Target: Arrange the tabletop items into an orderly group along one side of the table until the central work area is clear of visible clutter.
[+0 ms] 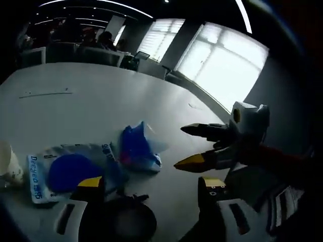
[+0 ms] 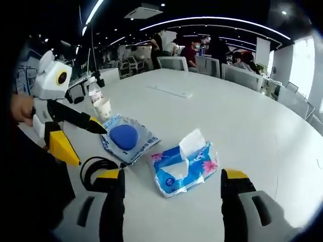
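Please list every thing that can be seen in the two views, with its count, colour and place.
Soft tissue pack with a white tissue sticking out: 1, blue and pink, on the white table beyond the right gripper's jaws.
Flat plastic wet-wipe pack with a round blue lid: 1, pale with blue print, beside the tissue pack.
Coiled black cable: 1, black, near the wipe pack.
Paper cup: 1, white, behind the wipe pack.
Clear plastic bottle: 1, behind the cup.
Large round white table: 1, white, under everything.
Chairs: several, pale, at the far edge.
Left gripper: 1, white, yellow-tipped jaws apart.
Right gripper: 1, same colours, jaws apart.
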A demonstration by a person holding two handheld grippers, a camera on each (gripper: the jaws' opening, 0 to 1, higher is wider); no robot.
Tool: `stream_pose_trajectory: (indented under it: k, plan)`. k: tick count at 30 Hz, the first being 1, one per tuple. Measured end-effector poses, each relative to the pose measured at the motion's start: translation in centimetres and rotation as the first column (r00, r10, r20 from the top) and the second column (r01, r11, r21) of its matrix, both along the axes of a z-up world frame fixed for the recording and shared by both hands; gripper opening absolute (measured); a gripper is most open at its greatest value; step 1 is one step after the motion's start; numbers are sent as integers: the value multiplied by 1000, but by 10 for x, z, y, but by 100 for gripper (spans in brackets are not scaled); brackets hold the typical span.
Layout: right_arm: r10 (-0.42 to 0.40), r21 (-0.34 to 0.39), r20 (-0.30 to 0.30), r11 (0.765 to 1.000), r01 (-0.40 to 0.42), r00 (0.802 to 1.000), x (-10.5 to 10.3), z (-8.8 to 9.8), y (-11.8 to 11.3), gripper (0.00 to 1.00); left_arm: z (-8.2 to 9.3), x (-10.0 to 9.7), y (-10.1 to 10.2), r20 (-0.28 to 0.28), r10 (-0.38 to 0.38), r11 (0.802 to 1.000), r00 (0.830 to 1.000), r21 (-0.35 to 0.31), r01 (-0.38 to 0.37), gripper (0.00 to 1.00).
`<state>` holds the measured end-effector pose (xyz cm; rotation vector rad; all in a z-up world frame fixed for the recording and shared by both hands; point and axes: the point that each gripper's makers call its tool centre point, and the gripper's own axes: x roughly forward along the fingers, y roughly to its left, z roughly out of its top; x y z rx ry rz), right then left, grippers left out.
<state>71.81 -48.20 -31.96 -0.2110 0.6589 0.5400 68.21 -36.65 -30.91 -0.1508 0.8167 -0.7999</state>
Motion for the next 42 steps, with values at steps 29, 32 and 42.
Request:
stream_pose_trajectory:
  k: [29, 32, 42]
  plan:
    - [223, -172, -81, 957, -234, 971, 65, -33, -26, 47, -47, 13, -50, -106, -17, 999, 994, 32, 21, 39]
    - [240, -175, -108, 951, -257, 965, 67, -38, -27, 46, -48, 17, -52, -134, 5, 1000, 991, 14, -3, 37]
    - [250, -141, -157, 952, -272, 955, 80, -50, -36, 31, -57, 22, -62, -125, 10, 999, 992, 51, -3, 35]
